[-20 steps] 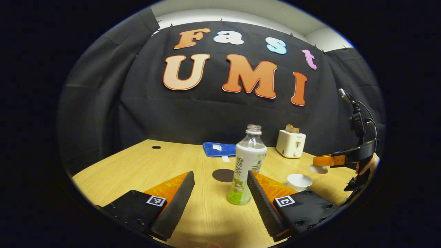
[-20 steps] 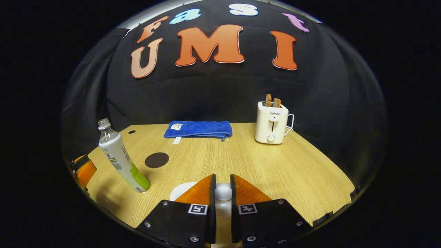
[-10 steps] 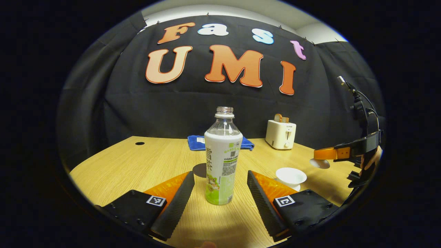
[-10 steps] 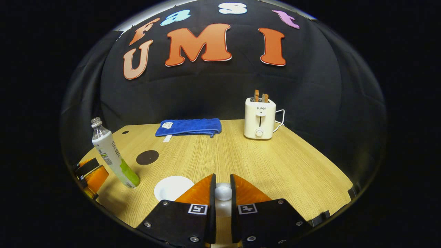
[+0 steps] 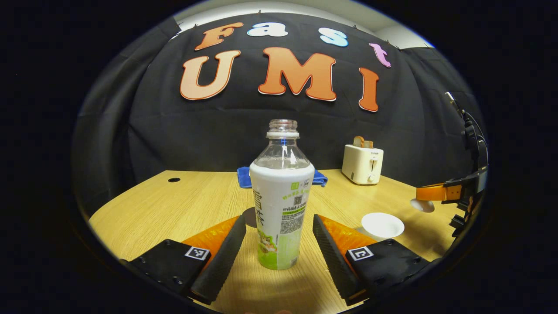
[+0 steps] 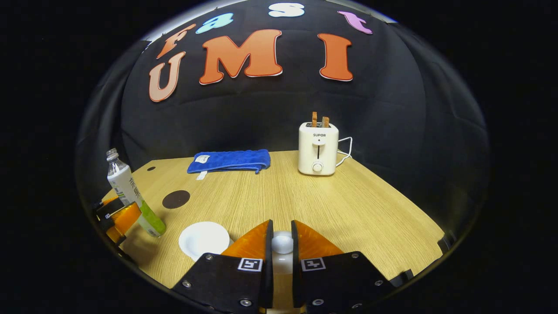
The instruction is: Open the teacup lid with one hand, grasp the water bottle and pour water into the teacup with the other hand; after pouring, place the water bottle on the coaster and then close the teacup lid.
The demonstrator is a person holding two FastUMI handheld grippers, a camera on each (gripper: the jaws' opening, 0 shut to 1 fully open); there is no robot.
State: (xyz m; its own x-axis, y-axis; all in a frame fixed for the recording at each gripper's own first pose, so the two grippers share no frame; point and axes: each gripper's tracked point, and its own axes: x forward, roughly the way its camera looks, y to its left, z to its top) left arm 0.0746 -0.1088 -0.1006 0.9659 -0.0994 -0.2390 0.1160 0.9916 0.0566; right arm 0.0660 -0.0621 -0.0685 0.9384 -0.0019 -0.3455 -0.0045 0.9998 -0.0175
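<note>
The left hand-held gripper stands wide, its fingers either side of the upright, uncapped water bottle but not touching it. Best to centre it, then squeeze the labelled body evenly. The right hand-held gripper grips the lid by its knob, clear of the open teacup on the counter, right of the bottle.

Your left gripper is showing ribbed fingers on black screwed plates, each wearing a square black-and-white tag. Your right gripper is carrying matching plates, tags and silver screws; black cables are looping above its body.
</note>
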